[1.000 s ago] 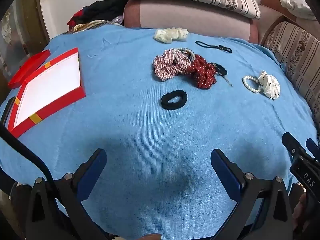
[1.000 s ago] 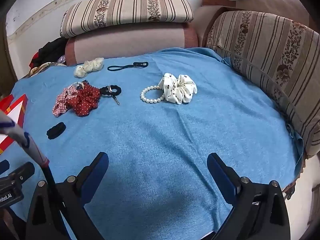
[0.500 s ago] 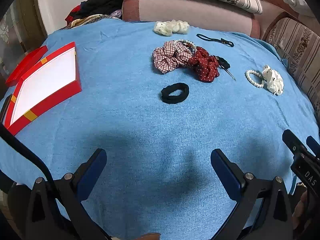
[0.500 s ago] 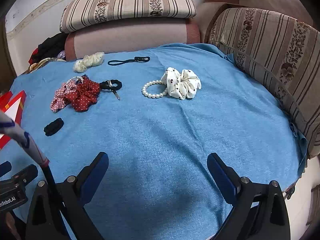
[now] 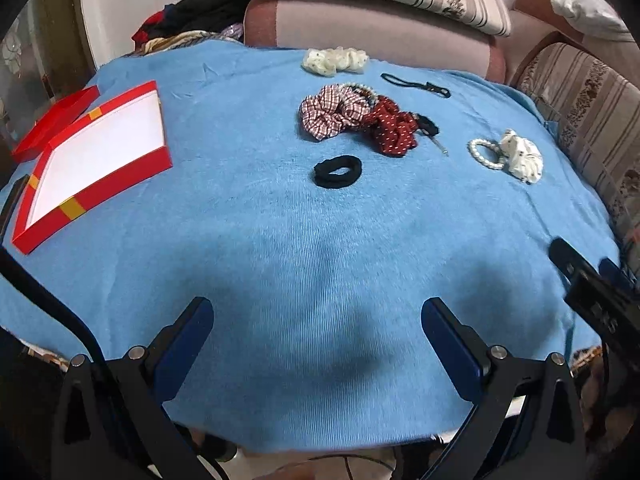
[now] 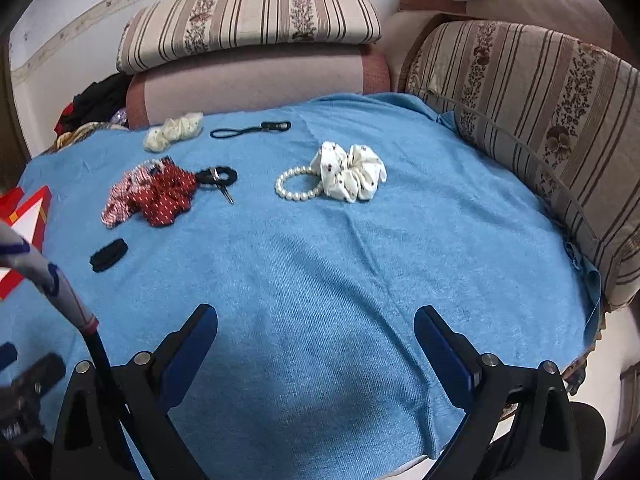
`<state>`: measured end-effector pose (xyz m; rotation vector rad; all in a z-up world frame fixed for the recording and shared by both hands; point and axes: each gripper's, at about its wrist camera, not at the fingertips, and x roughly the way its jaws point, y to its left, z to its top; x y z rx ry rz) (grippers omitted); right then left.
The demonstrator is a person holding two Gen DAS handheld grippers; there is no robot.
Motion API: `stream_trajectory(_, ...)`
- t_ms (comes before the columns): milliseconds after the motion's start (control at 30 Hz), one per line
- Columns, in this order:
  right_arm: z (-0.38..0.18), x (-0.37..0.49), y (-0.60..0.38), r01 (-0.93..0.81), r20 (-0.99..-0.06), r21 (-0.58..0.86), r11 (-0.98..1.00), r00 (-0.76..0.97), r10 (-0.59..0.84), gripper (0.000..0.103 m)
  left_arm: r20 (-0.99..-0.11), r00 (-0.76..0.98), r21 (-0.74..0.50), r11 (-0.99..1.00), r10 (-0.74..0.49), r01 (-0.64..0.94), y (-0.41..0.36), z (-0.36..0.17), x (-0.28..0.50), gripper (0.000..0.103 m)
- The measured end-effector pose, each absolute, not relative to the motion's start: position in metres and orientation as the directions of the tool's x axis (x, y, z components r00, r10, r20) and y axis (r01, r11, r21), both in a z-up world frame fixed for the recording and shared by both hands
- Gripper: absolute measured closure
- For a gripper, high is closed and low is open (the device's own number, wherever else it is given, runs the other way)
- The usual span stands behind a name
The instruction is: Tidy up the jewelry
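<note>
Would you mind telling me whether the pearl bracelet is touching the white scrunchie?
Touching. In the right wrist view the pearl bracelet runs against the white scrunchie, with no blue cloth between them.

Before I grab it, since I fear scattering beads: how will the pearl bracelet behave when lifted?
The pearl bracelet is a loop of small round beads, so it will likely sag and swing. The beads look smooth, perhaps slippery between fingers. It touches the white scrunchie, which may drag along.
</note>
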<state>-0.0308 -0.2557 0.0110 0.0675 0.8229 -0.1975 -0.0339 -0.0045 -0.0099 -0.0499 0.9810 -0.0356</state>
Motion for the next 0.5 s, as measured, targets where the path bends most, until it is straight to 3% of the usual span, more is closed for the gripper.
stream_trajectory(133, 0.018, -0.035, -0.249, 0.18, -0.718, -0.014, 0.984, 0.683, -0.135, 0.003, -0.812, 0.579, -0.089, 0.996, -0.074, 0.001, -0.005, 0.001, -0.067, 0.0)
stream_trajectory(333, 0.033, -0.046, -0.247, 0.174, -0.687, -0.002, 0.985, 0.715, -0.128, 0.003, -0.774, 0.629, -0.036, 0.998, -0.066, 0.06, -0.02, 0.018, -0.104, 0.0)
stream_trajectory(500, 0.044, -0.055, -0.254, 0.198, -0.664, 0.011, 0.98, 0.734, -0.141, 0.003, -0.726, 0.673, -0.07, 0.989, -0.141, 0.131, -0.027, 0.036, -0.128, 0.0)
